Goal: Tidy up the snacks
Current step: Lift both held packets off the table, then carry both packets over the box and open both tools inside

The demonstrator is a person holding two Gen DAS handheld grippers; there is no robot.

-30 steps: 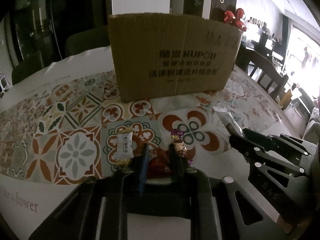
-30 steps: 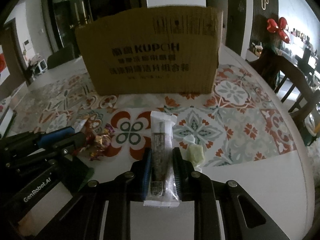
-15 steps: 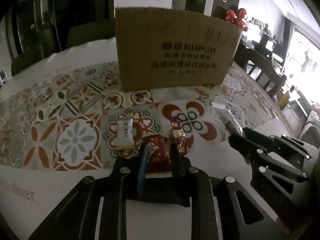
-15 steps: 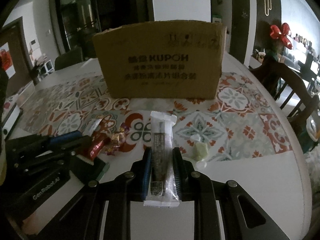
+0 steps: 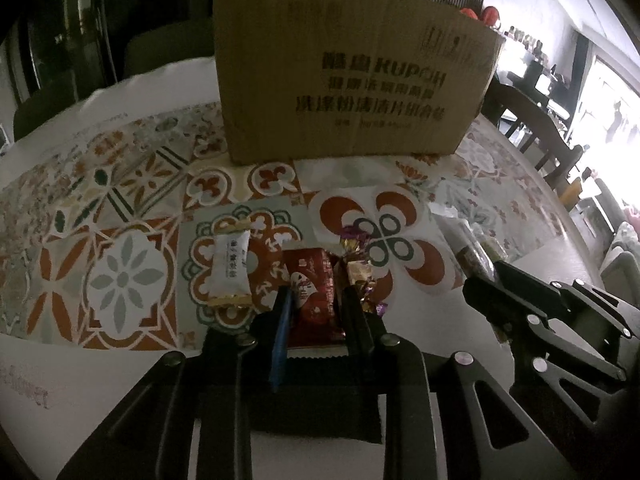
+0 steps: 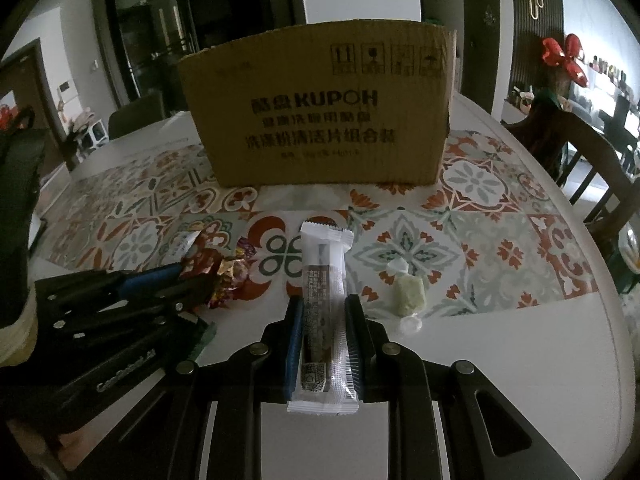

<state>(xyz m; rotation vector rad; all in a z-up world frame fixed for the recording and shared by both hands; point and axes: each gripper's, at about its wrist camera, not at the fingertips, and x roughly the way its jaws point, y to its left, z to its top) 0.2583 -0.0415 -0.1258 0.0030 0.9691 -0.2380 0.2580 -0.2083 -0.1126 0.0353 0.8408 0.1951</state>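
My left gripper (image 5: pixel 316 294) hangs low over the patterned tablecloth, its jaws a narrow gap apart. A red snack packet (image 5: pixel 316 280) lies flat between its fingers and fills that gap. I see no squeeze on the packet. A white wrapped candy (image 5: pixel 231 268) lies to the left, and a gold and purple foil candy (image 5: pixel 356 268) to the right. My right gripper (image 6: pixel 322 304) is shut on a long clear-wrapped dark snack bar (image 6: pixel 322 272). The cardboard box (image 6: pixel 320 108) stands upright behind everything. The left gripper (image 6: pixel 192 280) shows at left in the right wrist view.
A pale green candy (image 6: pixel 408 296) in clear wrap lies just right of the bar. The two grippers sit close side by side, the right one (image 5: pixel 480 288) showing in the left wrist view. Wooden chairs (image 6: pixel 592 152) stand past the round table's right edge (image 6: pixel 600 320).
The left gripper sank toward the table and its jaws parted a little, so the red packet now sits deeper between the fingers. The right gripper kept still with the bar.
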